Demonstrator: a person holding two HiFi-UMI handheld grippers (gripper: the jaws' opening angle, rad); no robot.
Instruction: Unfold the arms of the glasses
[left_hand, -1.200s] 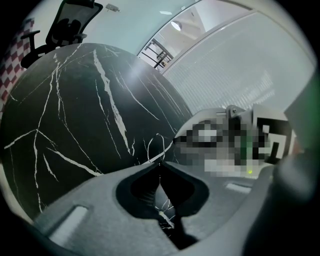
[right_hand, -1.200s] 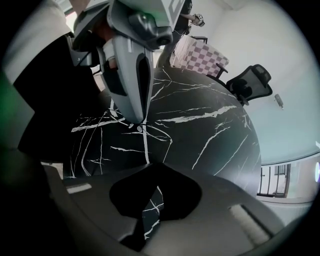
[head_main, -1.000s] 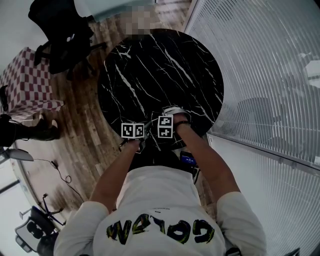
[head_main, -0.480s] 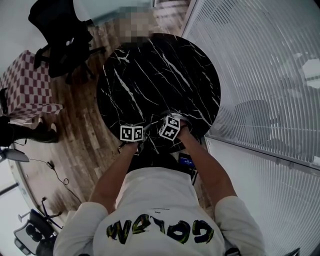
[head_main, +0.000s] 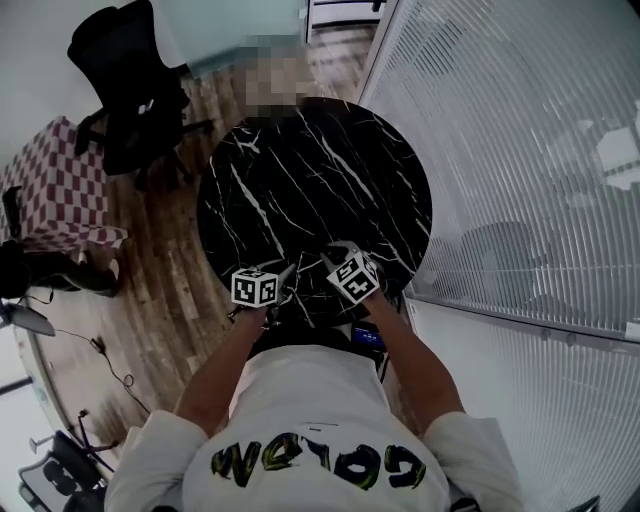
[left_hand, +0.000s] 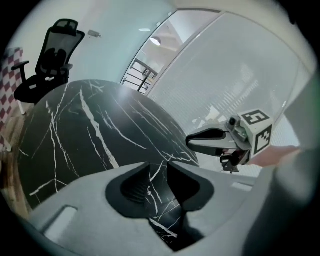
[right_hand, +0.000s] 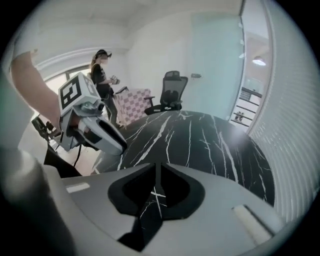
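Glasses: I could not pick them out in any view. They were too small to tell or hidden where the two grippers met, low in the centre of the head view. Their look, arm position and exact place were not recorded.

Left gripper (left_hand: 159, 181): its jaws stood a narrow slit apart. Only the black, white-veined counter (left_hand: 85, 130) showed through the slit.

Right gripper (right_hand: 157, 181): its pads were pressed together along a thin seam, with nothing discernible between them. Counter marble was visible below the seam.

Head view: both grippers were over the near rim of the round counter, low in the centre of the frame. The left marker cube (head_main: 255, 287) and right marker cube (head_main: 355, 276) were clearly apart, and the right one was turned corner-on.

Left gripper view: the right gripper sat at the right of the frame, tip pointing left, off the counter's edge.

Right gripper view: the left gripper sat at the left of the frame, tip pointing down and to the right.

Against 1.0 s ago: the two cubes then sat side by side, almost touching and square to the frame. By 0.5 s ago the right cube had begun to tilt. At this moment the cubes had separated further and both lay lower in the frame. The office chair (head_main: 130, 90) at upper left showed more fully, so the head camera had shifted as well.
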